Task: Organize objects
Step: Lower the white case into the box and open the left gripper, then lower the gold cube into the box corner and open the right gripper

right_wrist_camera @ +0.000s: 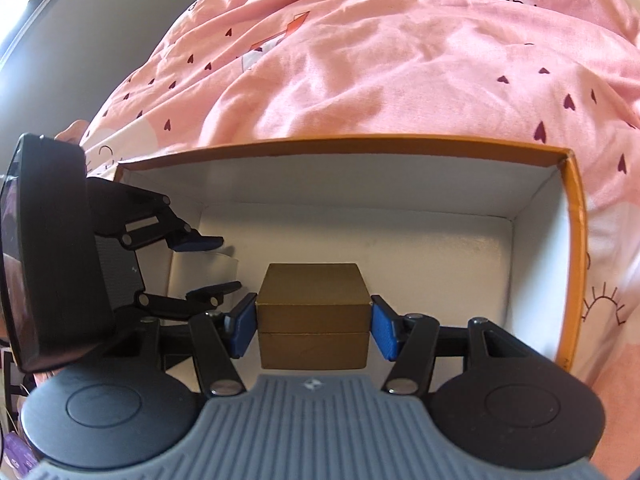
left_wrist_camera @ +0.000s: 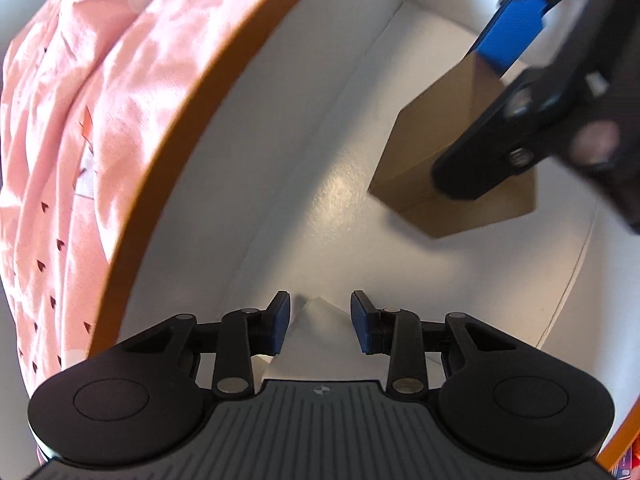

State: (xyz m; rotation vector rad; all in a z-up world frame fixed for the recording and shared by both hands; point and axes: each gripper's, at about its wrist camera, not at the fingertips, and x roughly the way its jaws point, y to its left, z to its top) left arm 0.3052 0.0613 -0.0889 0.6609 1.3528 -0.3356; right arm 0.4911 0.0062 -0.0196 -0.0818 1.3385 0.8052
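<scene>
Right gripper [right_wrist_camera: 313,328] pinches the small brown box [right_wrist_camera: 313,316] between its blue fingers, low inside the orange-rimmed carton [right_wrist_camera: 573,240] on the pink bedspread [right_wrist_camera: 400,72]. Left gripper [left_wrist_camera: 320,326], fingers parted around a white packet [left_wrist_camera: 316,336], whether gripping I cannot tell, probably placing it alongside.

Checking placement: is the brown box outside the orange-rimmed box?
No, the brown box sits inside the orange-rimmed box, on its white floor.

You have one brown box [right_wrist_camera: 313,316]: cube-shaped, lid closed, seam running round its middle, upright inside the orange-rimmed white carton [right_wrist_camera: 360,148]. A white object [left_wrist_camera: 320,332] sits nearby, indistinct.
</scene>
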